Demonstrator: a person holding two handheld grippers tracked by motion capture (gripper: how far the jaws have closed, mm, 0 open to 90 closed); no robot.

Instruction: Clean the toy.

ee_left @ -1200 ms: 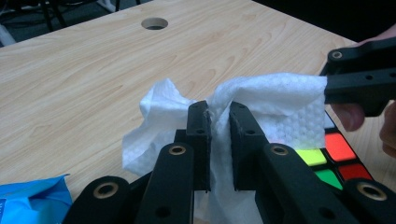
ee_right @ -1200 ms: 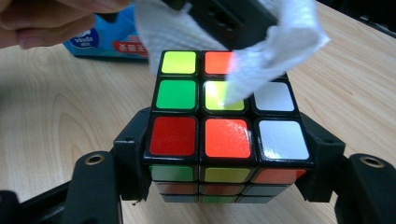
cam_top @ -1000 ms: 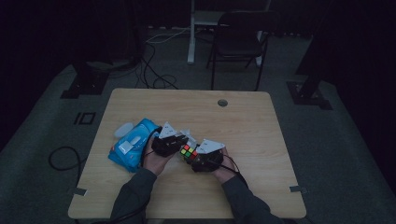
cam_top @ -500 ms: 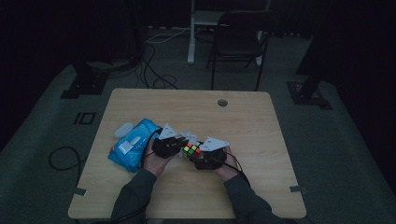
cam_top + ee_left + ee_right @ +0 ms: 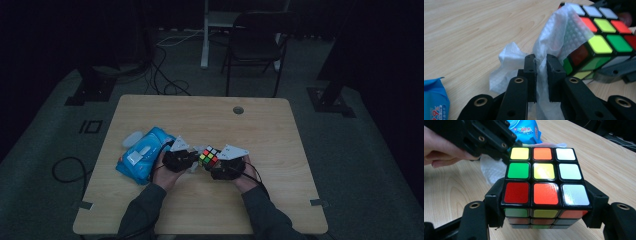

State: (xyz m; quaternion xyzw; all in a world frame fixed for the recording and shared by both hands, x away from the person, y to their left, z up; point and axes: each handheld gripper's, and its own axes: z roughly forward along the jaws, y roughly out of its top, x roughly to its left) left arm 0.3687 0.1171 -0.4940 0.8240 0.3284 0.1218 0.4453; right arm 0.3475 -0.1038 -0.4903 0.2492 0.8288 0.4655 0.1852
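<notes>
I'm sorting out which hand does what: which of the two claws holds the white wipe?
The left claw: it pinches the white wipe and presses it against the puzzle cube, while the right claw clamps the cube's sides.

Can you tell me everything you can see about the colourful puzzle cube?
The puzzle cube is glossy plastic with a black frame and three-by-three stickers, all mixed up: yellow, orange, white, green and red on the face toward the camera. The right gripper clamps it by two opposite sides above the wooden table. A white wipe, pinched in the left gripper, lies against one side.
</notes>
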